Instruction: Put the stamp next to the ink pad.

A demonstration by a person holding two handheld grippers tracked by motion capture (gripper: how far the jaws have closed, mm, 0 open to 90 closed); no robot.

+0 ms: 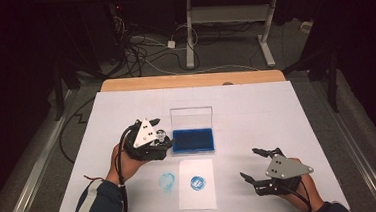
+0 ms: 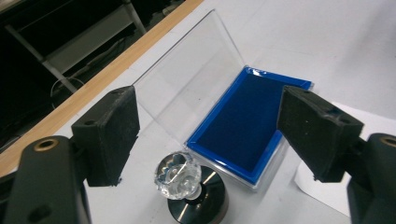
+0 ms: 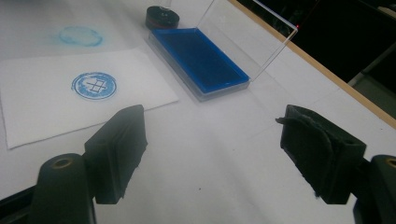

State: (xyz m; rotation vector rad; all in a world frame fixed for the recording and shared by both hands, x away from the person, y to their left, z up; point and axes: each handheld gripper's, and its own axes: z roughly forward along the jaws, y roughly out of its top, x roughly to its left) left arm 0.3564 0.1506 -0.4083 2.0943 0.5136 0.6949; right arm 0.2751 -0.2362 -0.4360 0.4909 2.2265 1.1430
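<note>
A stamp [image 2: 183,178] with a clear faceted knob and a round black base stands on the white table cover, just left of the blue ink pad [image 2: 243,126]. The pad lies in a clear case whose lid [image 1: 191,117] stands upright. My left gripper [image 2: 215,135] is open, with its pads on either side of the stamp and apart from it. In the high view the left gripper [image 1: 161,134] sits over the stamp [image 1: 162,136]. My right gripper [image 1: 249,164] rests open at the front right with nothing between its pads [image 3: 119,154].
A white paper sheet [image 1: 197,198] with a round blue stamp mark [image 1: 197,182] lies near the front edge. A faint blue smudge [image 1: 167,181] marks the table cover left of it. The wooden table edge [image 1: 189,80] runs along the far side.
</note>
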